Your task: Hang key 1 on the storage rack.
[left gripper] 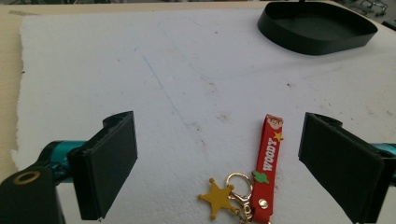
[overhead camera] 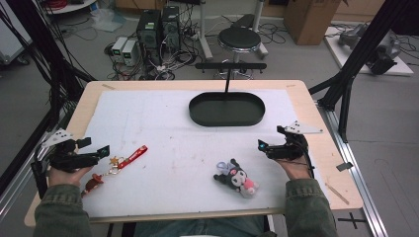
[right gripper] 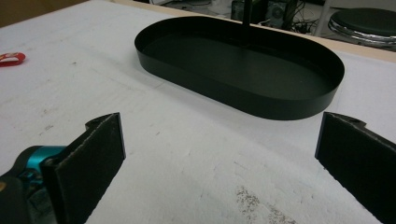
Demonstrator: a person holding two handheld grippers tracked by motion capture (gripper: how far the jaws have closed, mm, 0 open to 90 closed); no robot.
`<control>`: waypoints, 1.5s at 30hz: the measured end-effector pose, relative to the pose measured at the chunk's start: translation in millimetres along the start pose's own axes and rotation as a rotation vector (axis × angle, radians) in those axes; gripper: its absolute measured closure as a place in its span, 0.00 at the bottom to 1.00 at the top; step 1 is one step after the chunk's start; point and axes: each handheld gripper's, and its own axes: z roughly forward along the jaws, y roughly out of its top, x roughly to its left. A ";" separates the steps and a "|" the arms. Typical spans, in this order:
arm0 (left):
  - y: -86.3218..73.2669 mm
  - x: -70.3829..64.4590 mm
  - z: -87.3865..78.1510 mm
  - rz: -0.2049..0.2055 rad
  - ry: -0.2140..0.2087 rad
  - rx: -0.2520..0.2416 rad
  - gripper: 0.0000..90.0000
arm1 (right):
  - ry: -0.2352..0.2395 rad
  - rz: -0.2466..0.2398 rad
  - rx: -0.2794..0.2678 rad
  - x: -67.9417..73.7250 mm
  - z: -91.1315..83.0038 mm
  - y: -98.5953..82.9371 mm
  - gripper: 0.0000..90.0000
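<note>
Left gripper (left gripper: 217, 163) jaws wide open, red keychain (left gripper: 267, 169) between them near table's left front edge; right gripper (right gripper: 219, 163) open, facing black tray (right gripper: 243, 60) at far edge; plush toy (overhead camera: 237, 177) near front edge.

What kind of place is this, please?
Probably a robotics lab or workshop: computer towers and tangled cables lie on the floor behind the table, beside a stool and a cardboard box.

High view overhead, faces fwd/down; both gripper views low, close to mat, share black tray (left gripper: 317, 28).
</note>
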 end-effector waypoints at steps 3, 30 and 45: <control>2.4 -2.7 1.5 0.011 -0.004 0.004 0.13 | 0.000 0.007 -0.002 -0.3 -0.5 0.0 0.00; 24.7 -35.7 45.2 0.207 -0.064 0.174 0.15 | -0.046 -0.013 -0.005 0.7 -3.9 0.4 0.00; 34.2 -52.1 74.6 0.293 -0.106 0.353 0.15 | -0.049 -0.015 0.005 1.2 -2.8 0.3 0.00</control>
